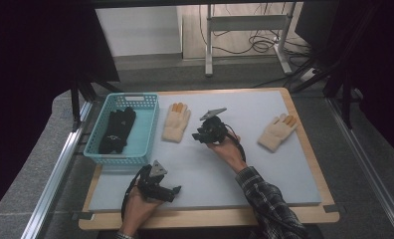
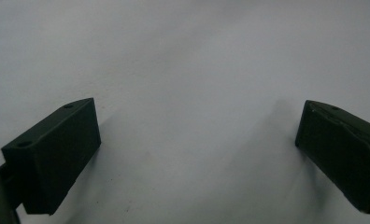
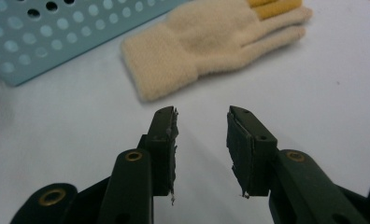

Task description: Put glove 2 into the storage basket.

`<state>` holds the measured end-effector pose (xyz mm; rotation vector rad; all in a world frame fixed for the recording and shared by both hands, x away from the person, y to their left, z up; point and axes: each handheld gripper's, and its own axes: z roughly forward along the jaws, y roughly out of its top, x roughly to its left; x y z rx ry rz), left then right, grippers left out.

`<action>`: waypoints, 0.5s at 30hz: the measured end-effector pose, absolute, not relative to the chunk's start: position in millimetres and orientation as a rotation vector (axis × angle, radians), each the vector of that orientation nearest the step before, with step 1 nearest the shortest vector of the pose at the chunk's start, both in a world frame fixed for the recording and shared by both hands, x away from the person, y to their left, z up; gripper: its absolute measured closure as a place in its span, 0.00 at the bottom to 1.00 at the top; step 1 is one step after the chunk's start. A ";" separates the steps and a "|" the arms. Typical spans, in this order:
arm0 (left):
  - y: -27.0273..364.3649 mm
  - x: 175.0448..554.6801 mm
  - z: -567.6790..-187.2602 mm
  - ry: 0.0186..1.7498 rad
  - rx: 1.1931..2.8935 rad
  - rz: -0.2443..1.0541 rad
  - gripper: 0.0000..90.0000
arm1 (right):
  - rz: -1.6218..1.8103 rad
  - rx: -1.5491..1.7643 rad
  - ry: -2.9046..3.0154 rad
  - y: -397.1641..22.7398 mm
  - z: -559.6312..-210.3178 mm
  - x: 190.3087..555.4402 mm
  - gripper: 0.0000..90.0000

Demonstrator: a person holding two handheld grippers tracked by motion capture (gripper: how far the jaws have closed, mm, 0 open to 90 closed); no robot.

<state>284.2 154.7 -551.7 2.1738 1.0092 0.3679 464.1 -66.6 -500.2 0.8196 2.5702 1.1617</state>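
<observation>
The step in hand is judged to be the pickup of the cream knitted glove with orange fingertips (image 3: 206, 44) that lies just ahead of the jaws of the right gripper (image 3: 202, 140), beside the light-blue perforated plastic basket (image 3: 43, 42). The jaws are held at a moderate gap with nothing between them, and the glove's ribbed cuff is the part nearest to them, slightly left of the gap. For a clean grasp, the gripper is best carried forward until the cuff is straddled, one jaw on each side of a fold of fabric, and the tips are lowered to the grey table mat (image 1: 264, 164) before closing, so that the soft knit is pinched rather than pushed away. The basket wall should be kept clear of the left jaw.

The left gripper (image 1: 157, 186) is held low over bare mat, its jaws spread wide and empty.

By count: two cream gloves are seen, the second glove (image 1: 278, 132) lying well apart on the far side of the right gripper; one basket; dark gloves (image 1: 116, 130) are piled inside it, their number not discernible; two grippers.
</observation>
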 end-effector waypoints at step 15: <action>154.6 283.8 -551.9 1.009 2.168 0.370 0.01 | 1.135 0.819 2.552 -17.1 -514.3 489.4 0.66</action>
